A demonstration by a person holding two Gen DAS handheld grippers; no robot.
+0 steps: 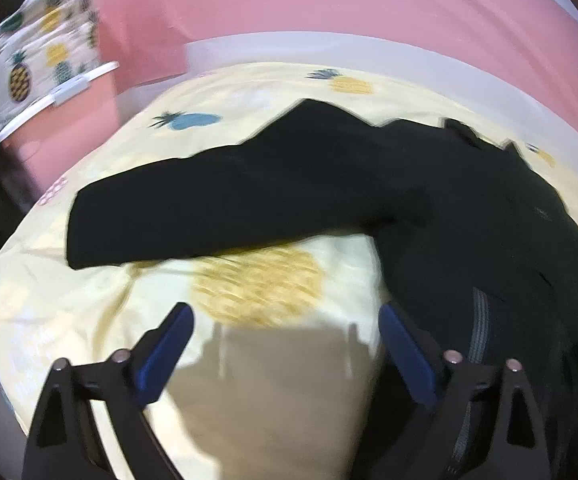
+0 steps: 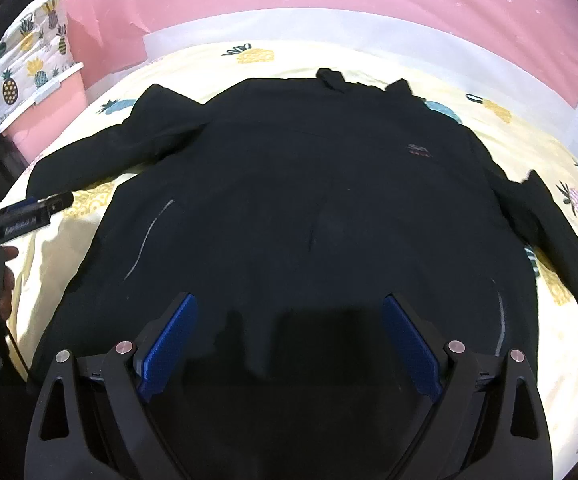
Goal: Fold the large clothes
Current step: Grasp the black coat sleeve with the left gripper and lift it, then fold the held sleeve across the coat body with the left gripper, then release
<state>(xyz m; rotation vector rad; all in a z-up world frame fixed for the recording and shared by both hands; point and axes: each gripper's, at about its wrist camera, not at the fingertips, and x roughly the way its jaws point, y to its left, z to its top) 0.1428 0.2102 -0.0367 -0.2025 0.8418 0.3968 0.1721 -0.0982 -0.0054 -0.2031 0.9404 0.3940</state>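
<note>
one black jacket [image 2: 309, 200] spread flat, no fold made yet.
bed sheet [image 1: 89, 320] with pineapple print lies under everything; the jacket sits ahead of both tools, front up, sleeves out to each side, small chest logo visible. right gripper [image 2: 289, 340] hovers over the hem, jaws apart, empty. left gripper [image 1: 285, 352] is beside the left sleeve [image 1: 209, 208], jaws apart, gripping nothing.

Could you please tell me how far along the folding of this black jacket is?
Done: the black jacket lies spread flat on the pineapple-print sheet, both sleeves out. In hand: nothing; the left gripper is open over bare sheet below the left sleeve, and the right gripper is open over the hem. Left: every fold, as no sleeve is turned in.
</note>
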